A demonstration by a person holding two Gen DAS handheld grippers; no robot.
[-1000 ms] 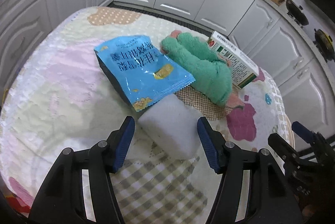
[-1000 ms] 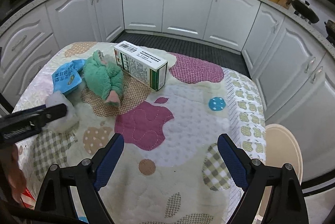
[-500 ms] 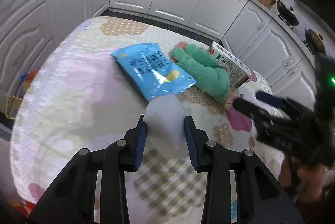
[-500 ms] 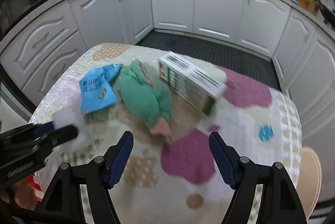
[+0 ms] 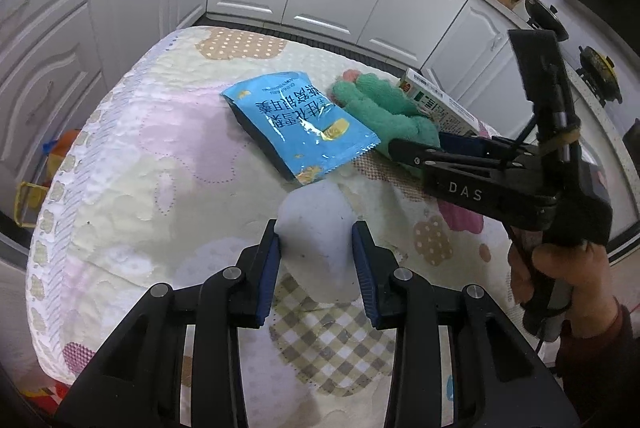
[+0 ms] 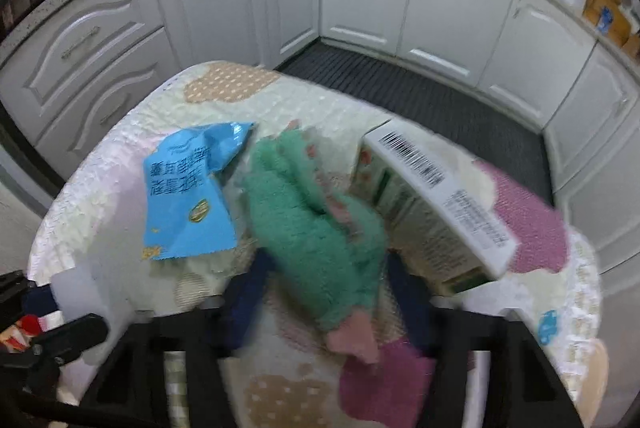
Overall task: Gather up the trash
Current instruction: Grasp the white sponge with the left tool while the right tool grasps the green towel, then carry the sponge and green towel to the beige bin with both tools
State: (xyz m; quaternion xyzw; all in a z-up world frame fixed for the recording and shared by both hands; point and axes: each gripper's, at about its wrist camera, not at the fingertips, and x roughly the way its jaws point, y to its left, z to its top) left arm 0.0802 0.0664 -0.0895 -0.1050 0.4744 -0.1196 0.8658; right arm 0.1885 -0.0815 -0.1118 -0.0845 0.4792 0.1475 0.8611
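Left claw [image 5: 316,256] now clamped on white wad [image 5: 316,228] near bench front edge; right claw [image 6: 324,288] closing around green glove [image 6: 316,228], pads not gripping yet.

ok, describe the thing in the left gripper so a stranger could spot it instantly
Start at the quilted patchwork tablecloth in the kitchen, and find the blue snack packet lying near its middle. Just in front of the packet's near corner, the left gripper is shut on a white crumpled tissue. It is the only plain white, unprinted item: the green plush toy and printed carton lie further back.
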